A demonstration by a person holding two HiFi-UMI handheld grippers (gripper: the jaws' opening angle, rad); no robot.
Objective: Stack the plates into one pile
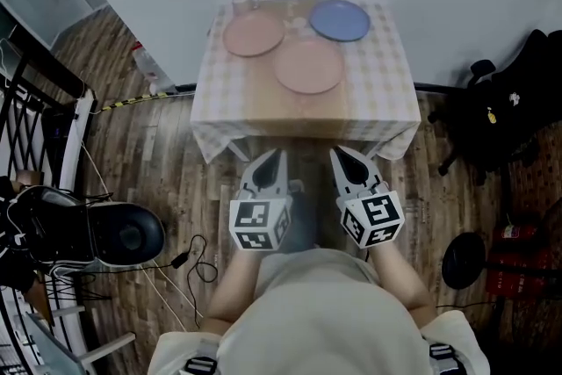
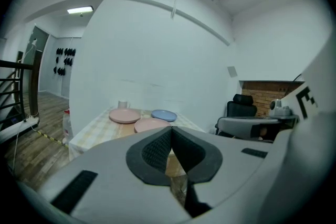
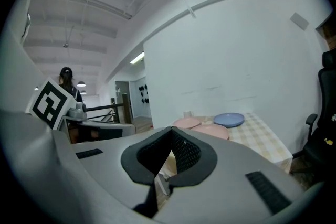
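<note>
Three plates lie apart on a small table with a checked cloth [image 1: 386, 92]: a pink plate [image 1: 253, 35] at the back left, a blue plate [image 1: 340, 19] at the back right, and a second pink plate [image 1: 308, 65] nearer the front. Both grippers hang side by side short of the table's front edge, pointing at it. My left gripper [image 1: 279, 154] is shut and empty. My right gripper [image 1: 335, 152] is shut and empty too. In the left gripper view the plates [image 2: 124, 116] show beyond the closed jaws; the right gripper view shows the blue plate [image 3: 229, 119] likewise.
A small white cup [image 1: 241, 6] stands at the table's back left corner. A black office chair [image 1: 518, 101] sits to the right, a black stool [image 1: 123, 233] and railing [image 1: 35, 118] to the left. Cables lie on the wooden floor [image 1: 158, 162]. A white wall backs the table.
</note>
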